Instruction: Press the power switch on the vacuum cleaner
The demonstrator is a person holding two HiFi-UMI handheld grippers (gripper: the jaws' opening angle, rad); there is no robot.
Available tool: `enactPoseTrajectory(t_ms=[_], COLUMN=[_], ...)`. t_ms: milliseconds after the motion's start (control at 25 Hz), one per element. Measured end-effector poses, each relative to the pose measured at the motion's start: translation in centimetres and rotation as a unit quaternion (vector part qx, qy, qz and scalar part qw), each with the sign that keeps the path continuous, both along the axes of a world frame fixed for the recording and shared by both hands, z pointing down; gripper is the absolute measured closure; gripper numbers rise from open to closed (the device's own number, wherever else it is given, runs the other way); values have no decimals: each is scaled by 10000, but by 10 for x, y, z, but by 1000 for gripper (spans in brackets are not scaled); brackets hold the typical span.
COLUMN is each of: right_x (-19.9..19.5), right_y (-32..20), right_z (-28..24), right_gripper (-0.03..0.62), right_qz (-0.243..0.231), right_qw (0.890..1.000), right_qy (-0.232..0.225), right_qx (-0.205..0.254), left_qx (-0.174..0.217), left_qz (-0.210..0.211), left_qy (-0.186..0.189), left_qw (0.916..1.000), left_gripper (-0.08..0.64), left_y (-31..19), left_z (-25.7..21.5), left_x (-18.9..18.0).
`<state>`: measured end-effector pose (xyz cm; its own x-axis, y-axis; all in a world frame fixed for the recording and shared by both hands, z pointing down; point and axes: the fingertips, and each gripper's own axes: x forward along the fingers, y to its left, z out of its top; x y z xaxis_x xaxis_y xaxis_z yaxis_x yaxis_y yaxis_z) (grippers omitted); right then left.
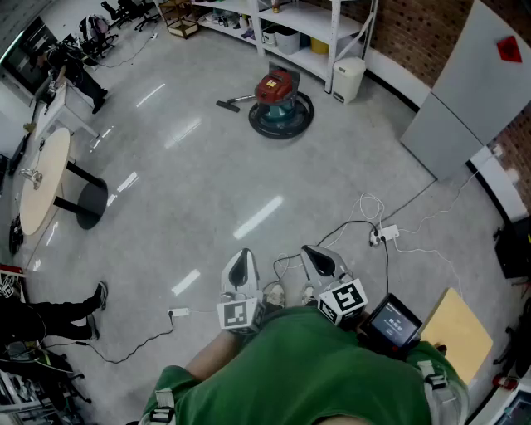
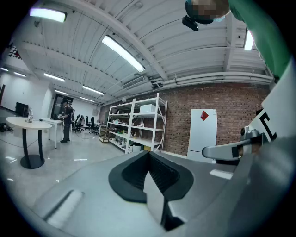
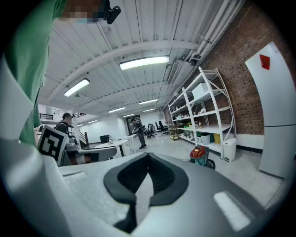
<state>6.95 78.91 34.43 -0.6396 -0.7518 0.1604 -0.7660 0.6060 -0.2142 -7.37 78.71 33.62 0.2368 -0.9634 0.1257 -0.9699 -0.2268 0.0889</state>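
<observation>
The vacuum cleaner (image 1: 280,104), with a red top on a round teal base and a hose lying to its left, stands far off on the grey floor in front of the shelving. It also shows small in the right gripper view, as the vacuum cleaner (image 3: 200,155) beyond the jaws. The left gripper view does not show it. My left gripper (image 1: 241,270) and right gripper (image 1: 322,261) are held side by side close to the person's body, well short of the vacuum. Both are shut with nothing between their jaws, as seen on the left gripper (image 2: 149,155) and the right gripper (image 3: 148,157).
White shelving (image 1: 290,25) and a white bin (image 1: 348,79) stand behind the vacuum. A round white table (image 1: 41,178) is at the left. A power strip with cables (image 1: 383,235) lies right of my path, and another cable (image 1: 178,313) at the left. A white panel (image 1: 469,91) leans at right.
</observation>
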Motion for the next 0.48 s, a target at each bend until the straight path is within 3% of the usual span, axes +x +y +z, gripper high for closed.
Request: enactPoseTrajectory(t_ms=[480], right_x=[15], right_y=[-9], right_z=[5], right_gripper=[591], right_qz=[46], right_qw=[9999], right_qy=[-136], right_qx=[-21], left_qx=[-37], left_qz=[-78], left_qy=[-12], left_qw=[10000], left_gripper=[553], left_y=[-8], left_z=[6], left_x=[10])
